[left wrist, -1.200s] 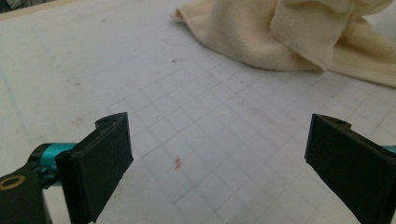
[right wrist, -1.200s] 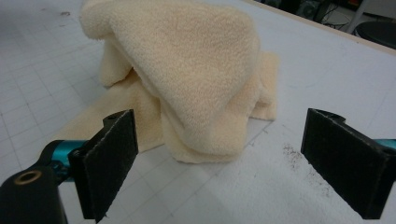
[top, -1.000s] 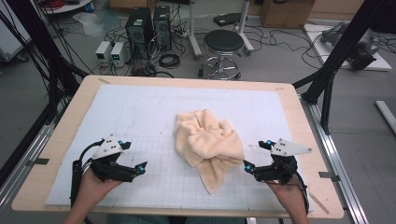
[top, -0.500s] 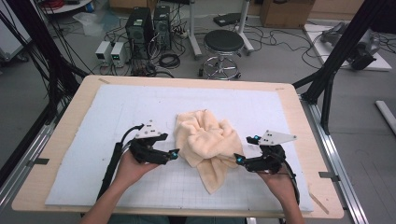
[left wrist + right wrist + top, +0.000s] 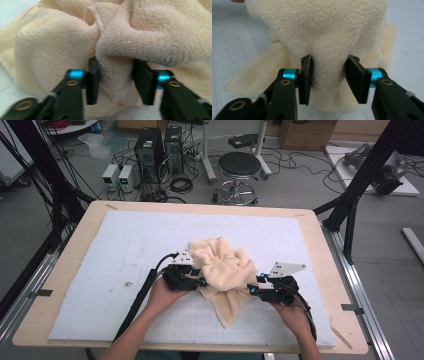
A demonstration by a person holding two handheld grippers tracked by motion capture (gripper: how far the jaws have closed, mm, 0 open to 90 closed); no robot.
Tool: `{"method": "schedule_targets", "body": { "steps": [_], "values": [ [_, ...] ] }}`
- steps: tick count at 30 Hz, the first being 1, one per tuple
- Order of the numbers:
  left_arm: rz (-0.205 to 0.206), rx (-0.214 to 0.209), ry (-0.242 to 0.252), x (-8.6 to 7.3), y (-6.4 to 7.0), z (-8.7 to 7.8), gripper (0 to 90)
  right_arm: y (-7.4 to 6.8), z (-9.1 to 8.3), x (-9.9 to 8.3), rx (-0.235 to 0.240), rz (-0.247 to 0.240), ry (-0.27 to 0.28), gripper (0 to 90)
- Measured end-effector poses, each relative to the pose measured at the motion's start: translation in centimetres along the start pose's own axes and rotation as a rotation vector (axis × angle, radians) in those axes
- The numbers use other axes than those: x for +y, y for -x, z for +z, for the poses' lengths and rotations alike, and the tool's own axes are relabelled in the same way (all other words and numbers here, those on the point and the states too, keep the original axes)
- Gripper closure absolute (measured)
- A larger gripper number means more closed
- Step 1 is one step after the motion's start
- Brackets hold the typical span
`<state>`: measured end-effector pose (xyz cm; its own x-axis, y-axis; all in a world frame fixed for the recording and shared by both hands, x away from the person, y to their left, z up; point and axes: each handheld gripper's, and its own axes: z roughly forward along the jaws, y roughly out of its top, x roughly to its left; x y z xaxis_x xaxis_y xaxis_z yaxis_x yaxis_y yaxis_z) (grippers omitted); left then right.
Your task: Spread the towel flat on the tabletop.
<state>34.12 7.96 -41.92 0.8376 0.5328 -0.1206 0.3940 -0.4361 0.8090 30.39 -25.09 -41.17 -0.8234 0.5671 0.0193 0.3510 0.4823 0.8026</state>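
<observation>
A crumpled cream towel is seen just below the centre of the high view, lying on the pale gridded mat that covers the bench. Its underside and inner folds are hidden by its own bunched cloth, and one tail hangs down toward the lower edge of the frame.

The left gripper is set against the towel's left side, the right gripper against its right side. In the left gripper view, the jaws are held apart with a thick fold of towel between them; the tip of the right-hand jaw is covered by an overhanging roll of cloth, and the picture is soft with blur. In the right gripper view, the jaws are likewise spread, with a hanging bulge of towel filling the gap and touching both pads; whether the cloth is truly pinched cannot be told.

The person's forearms are cut off by the bottom edge. No writing or brand can be read anywhere.
</observation>
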Motion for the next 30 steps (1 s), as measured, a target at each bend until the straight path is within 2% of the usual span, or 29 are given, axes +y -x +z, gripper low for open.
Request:
{"method": "schedule_targets", "body": {
  "steps": [2, 8, 10, 11, 12, 13, 16, 17, 20, 21, 22, 23, 24, 26, 27, 28, 29, 30],
  "values": [
    [-0.004, -0.003, -0.003, 0.0, -0.2, -0.3, 76.1, -0.2, 0.3, 0.2, 0.009, -0.023, -0.011, 73.5],
    [0.032, 0.042, 0.012, 0.6, -0.3, -2.8, 79.3, 0.3, 0.2, 1.2, 0.031, -0.020, 0.003, 77.9],
    [0.031, 0.057, 0.020, 0.7, -0.7, -4.1, 79.6, 0.3, 0.2, 1.8, 0.042, -0.027, 0.008, 78.0],
    [0.031, 0.079, 0.032, 0.9, -1.1, -5.4, 79.7, 0.3, 0.3, 2.1, 0.043, -0.032, 0.012, 78.0],
    [0.031, 0.079, 0.032, 0.9, -1.1, -5.4, 79.7, 0.2, 0.3, 2.5, 0.047, -0.034, 0.014, 78.0],
    [0.026, 0.102, 0.052, 1.0, -1.6, -7.0, 79.9, 0.2, 0.3, 3.0, 0.051, -0.046, 0.024, 78.0],
    [0.022, 0.140, 0.075, 1.1, -2.4, -9.5, 80.1, -0.1, 0.3, 4.8, 0.068, -0.067, 0.047, 78.1],
    [0.022, 0.140, 0.075, 1.1, -2.4, -9.5, 80.1, -0.2, 0.3, 5.4, 0.073, -0.074, 0.051, 78.1],
    [0.025, 0.174, 0.085, 1.3, -3.0, -12.0, 80.2, -0.7, 0.1, 7.4, 0.085, -0.106, 0.064, 78.2],
    [0.027, 0.182, 0.091, 1.4, -3.1, -12.8, 80.2, -0.7, 0.1, 7.4, 0.085, -0.106, 0.064, 78.2],
    [0.034, 0.201, 0.095, 1.4, -3.2, -13.9, 80.3, -1.2, -0.3, 8.9, 0.094, -0.140, 0.079, 78.3],
    [0.036, 0.216, 0.105, 1.4, -3.2, -15.3, 80.3, -1.5, -0.4, 9.4, 0.098, -0.149, 0.081, 78.3],
    [0.036, 0.216, 0.105, 1.4, -3.2, -15.3, 80.3, -1.8, -0.6, 10.0, 0.101, -0.165, 0.086, 78.3],
    [0.043, 0.221, 0.114, 1.3, -3.1, -16.9, 80.4, -2.2, -0.8, 10.5, 0.114, -0.169, 0.091, 78.3],
    [0.058, 0.225, 0.111, 1.1, -2.8, -17.7, 80.4, -3.1, -1.0, 11.4, 0.130, -0.213, 0.092, 78.3],
    [0.065, 0.231, 0.111, 0.9, -2.6, -18.1, 80.4, -3.1, -1.0, 11.4, 0.130, -0.213, 0.092, 78.3],
    [0.083, 0.239, 0.096, 0.2, -2.0, -19.0, 80.4, -4.0, -0.9, 11.7, 0.158, -0.229, 0.084, 78.2],
    [0.083, 0.239, 0.096, 0.2, -2.0, -19.0, 80.4, -4.4, -0.8, 11.7, 0.171, -0.233, 0.078, 78.1]
  ]
}}
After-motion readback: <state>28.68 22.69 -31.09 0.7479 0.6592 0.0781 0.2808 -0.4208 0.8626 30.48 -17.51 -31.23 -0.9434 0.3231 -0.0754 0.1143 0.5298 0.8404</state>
